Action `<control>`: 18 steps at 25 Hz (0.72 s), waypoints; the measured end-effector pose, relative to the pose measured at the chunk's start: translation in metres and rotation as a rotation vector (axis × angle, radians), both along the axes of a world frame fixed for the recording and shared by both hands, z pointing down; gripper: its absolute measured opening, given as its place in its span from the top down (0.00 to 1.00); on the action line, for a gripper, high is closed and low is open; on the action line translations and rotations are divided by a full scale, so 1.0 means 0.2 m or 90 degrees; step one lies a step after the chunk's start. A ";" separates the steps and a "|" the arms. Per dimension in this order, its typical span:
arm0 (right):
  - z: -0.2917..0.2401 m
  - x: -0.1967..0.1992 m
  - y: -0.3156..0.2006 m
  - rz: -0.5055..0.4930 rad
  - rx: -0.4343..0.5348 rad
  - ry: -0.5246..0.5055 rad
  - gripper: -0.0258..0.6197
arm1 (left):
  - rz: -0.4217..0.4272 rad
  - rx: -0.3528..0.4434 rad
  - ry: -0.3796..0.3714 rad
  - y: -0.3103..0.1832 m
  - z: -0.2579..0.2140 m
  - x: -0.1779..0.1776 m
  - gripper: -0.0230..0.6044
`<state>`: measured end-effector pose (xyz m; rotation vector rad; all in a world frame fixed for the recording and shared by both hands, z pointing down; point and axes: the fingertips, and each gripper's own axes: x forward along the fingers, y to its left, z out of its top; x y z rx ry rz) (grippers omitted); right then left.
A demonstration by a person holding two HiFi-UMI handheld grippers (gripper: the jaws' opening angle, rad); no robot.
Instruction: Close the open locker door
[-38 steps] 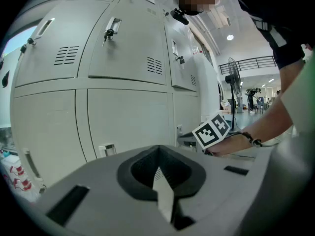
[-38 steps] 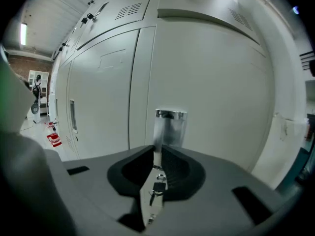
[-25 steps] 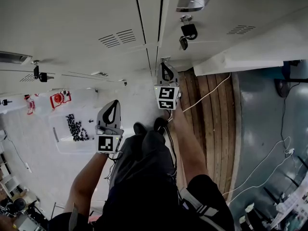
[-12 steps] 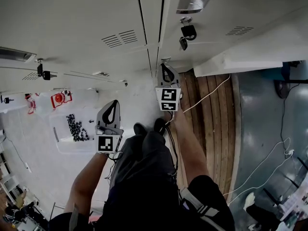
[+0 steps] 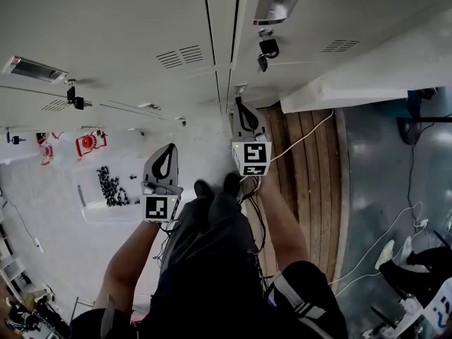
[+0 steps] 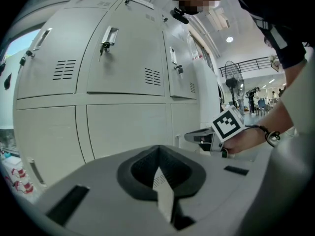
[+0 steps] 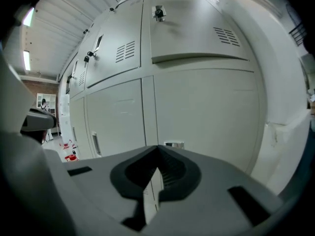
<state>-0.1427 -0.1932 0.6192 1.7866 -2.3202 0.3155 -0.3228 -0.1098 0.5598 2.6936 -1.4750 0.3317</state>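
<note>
My right gripper [image 5: 244, 113], fingers clenched on nothing, is the nearer one: the open locker door [image 5: 367, 76] juts out to its right. My left gripper [image 5: 165, 161] is clenched empty too.

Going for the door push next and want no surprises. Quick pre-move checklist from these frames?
1. Right gripper jaws shut, nothing in them: ok.
2. Left gripper jaws shut, nothing in them: ok.
3. Open door found: cannot tell. A white panel stands out from the lockers at right and may be it.
4. Right gripper aimed at that panel: not ok. It faces a closed lower locker door.
5. Swing path free: cannot tell. A white cable lies on the wooden floor beside the panel.
6. Left gripper clear of the lockers: ok.
</note>
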 end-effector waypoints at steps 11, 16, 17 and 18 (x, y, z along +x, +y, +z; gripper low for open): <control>-0.35 -0.07 0.21 -0.036 0.034 -0.036 0.96 | -0.014 0.011 0.014 0.05 -0.21 0.00 0.96; -0.55 -0.13 0.31 -0.059 0.062 -0.036 0.96 | -0.029 0.020 0.014 0.07 -0.34 -0.05 0.96; -0.59 -0.13 0.33 -0.063 0.067 -0.035 0.96 | -0.032 0.026 0.019 0.07 -0.38 -0.05 0.96; -0.63 -0.14 0.35 -0.066 0.072 -0.032 0.96 | -0.034 0.030 0.020 0.08 -0.42 -0.06 0.96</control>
